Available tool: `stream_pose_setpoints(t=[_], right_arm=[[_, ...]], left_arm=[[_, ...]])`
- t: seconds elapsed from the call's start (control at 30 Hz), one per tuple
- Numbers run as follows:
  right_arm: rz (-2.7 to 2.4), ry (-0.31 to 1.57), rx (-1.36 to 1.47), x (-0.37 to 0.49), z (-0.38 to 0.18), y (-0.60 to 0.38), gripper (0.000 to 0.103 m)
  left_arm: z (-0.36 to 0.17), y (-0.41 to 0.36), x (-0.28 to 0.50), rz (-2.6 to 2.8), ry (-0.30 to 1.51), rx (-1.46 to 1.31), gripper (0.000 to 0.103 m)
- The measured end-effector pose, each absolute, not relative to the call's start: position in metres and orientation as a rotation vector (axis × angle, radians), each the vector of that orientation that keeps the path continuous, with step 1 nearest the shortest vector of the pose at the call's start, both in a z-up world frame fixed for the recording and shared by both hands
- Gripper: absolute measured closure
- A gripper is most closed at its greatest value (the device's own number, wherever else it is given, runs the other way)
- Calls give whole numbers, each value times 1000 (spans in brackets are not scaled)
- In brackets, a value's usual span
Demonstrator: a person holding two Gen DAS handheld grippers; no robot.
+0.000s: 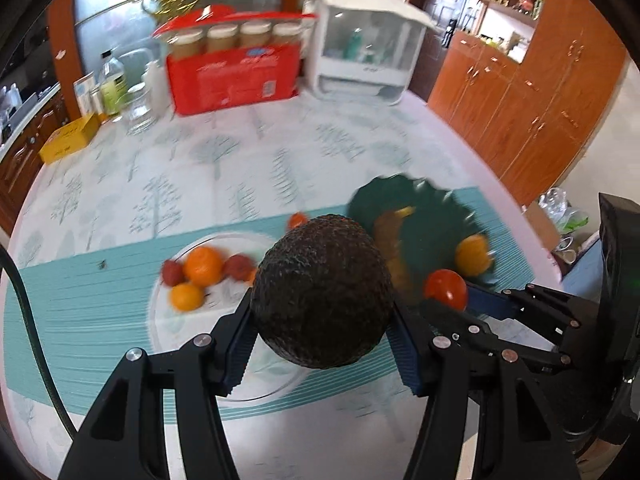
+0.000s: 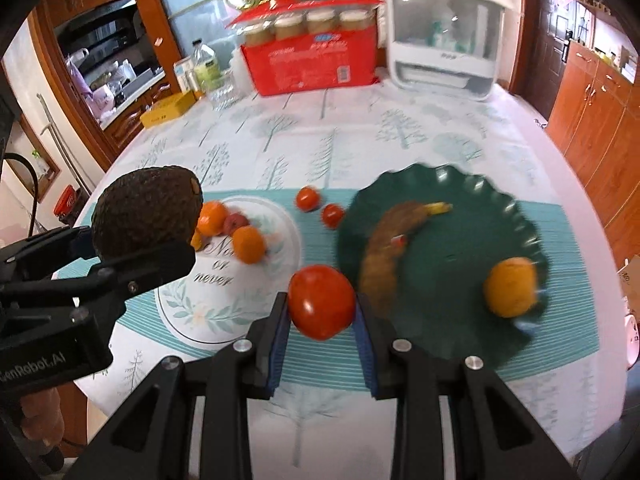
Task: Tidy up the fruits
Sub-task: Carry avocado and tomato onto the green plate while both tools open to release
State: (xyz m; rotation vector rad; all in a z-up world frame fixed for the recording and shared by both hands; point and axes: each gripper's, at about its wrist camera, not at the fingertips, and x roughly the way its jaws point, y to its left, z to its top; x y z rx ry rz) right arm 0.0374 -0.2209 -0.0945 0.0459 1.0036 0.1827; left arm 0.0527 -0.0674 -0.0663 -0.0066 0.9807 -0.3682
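Avocado sits clamped btwn the blue pads of the left gripper, held up off the table, dark and bumpy, filling the middle of the left wrist view. Seen from the right wrist cam, same avocado hangs at the left edge, above the near-left rim of the white plate.

Right gripper is closed on a tomato, pads pressing both sides, also lifted clear of the cloth. In the left cam that tomato shows just right of the avocado, w/ the right gripper's fingers behind it.

White plate lies on the teal striped mat, left of centre. On it: two oranges and a reddish fruit btwn them; left cam shows a second reddish one too. Printed words and leaf sprigs on the plate's bare part.

Green scalloped plate is on the same mat, right of the white one, not touching as far as I can tell. It holds a browned banana w/ a yellow tip and one orange fruit near the right rim; both blurred.

Two more small tomatoes lie on the mat btwn the plates, near each other.

Far side of the table: red carton w/ jars, white plastic box, bottle, yellow box.
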Motion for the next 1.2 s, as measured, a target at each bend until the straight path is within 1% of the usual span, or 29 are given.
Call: stream_pose_setpoints(t=[0.2, 0.37, 0.6, 0.83, 1.2], right_arm=[[135, 971, 33, 49, -70, -281, 72], [103, 970, 22, 71, -70, -323, 72], [113, 1021, 26, 110, -101, -358, 72], [138, 1093, 38, 140, -137, -370, 72], [180, 1164, 26, 159, -172, -370, 71]], left_arm=[[-48, -128, 57, -409, 950, 5, 44], [-54, -174, 69, -428, 957, 23, 44], [-92, -220, 93, -393, 1023, 58, 44], [-131, -243, 109, -345, 1091, 83, 44], [-158, -257, 116, -318, 1126, 121, 44]])
